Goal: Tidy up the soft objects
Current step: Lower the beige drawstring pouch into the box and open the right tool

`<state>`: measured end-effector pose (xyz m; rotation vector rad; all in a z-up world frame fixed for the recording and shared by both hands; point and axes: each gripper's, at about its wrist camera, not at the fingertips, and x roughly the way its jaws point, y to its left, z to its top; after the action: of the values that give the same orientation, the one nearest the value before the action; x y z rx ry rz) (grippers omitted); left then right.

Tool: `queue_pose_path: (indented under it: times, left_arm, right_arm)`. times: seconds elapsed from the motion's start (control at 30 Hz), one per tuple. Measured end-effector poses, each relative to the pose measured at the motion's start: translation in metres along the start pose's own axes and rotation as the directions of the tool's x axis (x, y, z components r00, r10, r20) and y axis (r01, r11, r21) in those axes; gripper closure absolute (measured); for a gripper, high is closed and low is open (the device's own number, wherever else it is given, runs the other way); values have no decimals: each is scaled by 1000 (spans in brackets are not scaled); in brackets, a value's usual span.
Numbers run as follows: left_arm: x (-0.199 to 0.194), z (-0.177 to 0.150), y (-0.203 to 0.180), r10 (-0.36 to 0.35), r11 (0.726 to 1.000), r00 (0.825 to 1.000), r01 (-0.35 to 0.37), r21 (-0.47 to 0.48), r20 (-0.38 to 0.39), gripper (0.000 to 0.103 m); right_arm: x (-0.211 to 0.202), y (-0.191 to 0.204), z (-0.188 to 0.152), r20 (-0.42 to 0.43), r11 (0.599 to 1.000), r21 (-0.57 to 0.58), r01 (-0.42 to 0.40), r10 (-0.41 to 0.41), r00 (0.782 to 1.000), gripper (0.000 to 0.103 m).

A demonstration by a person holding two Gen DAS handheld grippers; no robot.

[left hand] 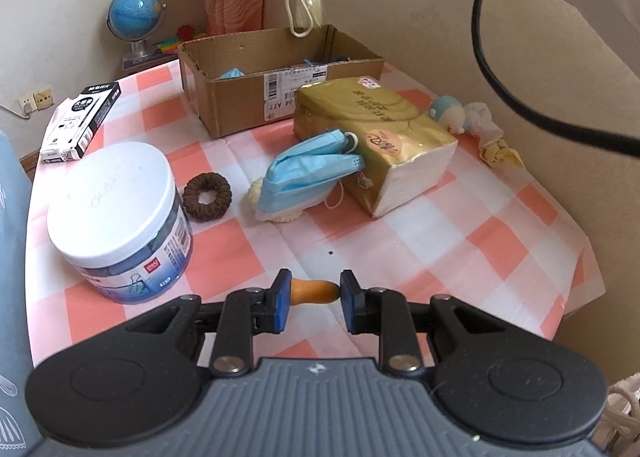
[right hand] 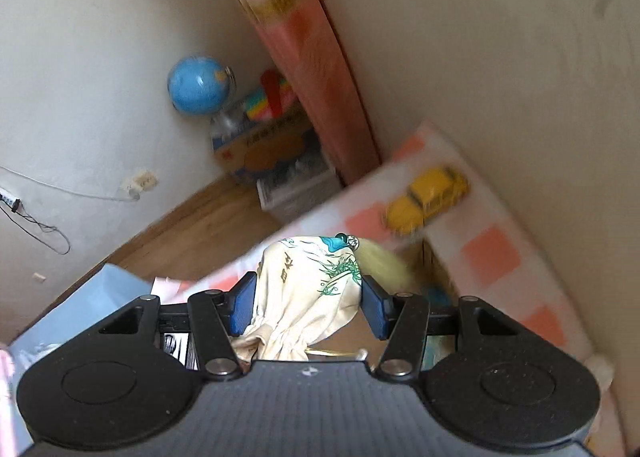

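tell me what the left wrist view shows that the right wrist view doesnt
Only the left wrist view: the cardboard box, tissue pack, face masks, hair tie, white-lidded jar, and the left gripper around a small orange piece.
Only the right wrist view: a yellow toy car and the right gripper shut on a printed cloth pouch.
Both: the globe and checked tablecloth.

1. The cardboard box carries a white shipping label with a barcode; beside it, upside down, "A77" and what looks like "-34" can be read.
2. The white-lidded jar has faint embossed lettering on its lid, not legible, and a small red logo on its side label, too small to read.
3. The black-and-white carton, the gold tissue pack and the cloth pouch bear Chinese characters, too blurred to read.
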<state>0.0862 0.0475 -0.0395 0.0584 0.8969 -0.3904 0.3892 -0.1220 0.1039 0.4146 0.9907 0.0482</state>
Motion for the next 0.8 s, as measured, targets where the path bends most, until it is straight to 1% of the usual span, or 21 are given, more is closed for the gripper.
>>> queue_pose_path:
  times: [0.07,0.13,0.17,0.23,0.37,0.57,0.73,0.8]
  left_arm:
    - [-1,-1,1,1,1000,1000,-1,-7,1,79]
    - [-1,-3,2,3,1000,1000,-3,-13,0,79]
    - [-1,-3,3,5,1000,1000,-5,-15,0,79]
    - [-1,-4,5,9,1000,1000,-9,-18,-1,79]
    - [-2,-6,7,12,1000,1000,-12,-24,-1,78]
    - [2,-7,10,8,1000,1000,-8,-29,-6,78]
    - [2,-7,7,4,1000,1000,-4,-28,-4,78]
    - [2,-7,8,8,1000,1000,-8,-28,-3,78]
  right_arm:
    - [-2,7,-1,35,999,-49,8,-7,999,43]
    - [1,12,-10,62,996,-91,25,-19,998,43]
    - [6,13,-17,67,993,-114,40,-33,997,43]
    - [15,12,-31,77,989,-121,80,-71,995,43]
    - [32,11,-53,49,987,-124,107,-101,994,43]
    - [19,20,-78,64,987,-147,66,-57,996,43]
    - [23,38,-95,24,986,-165,25,-21,999,43]
    - [28,44,-104,0,985,-169,18,-18,1000,43]
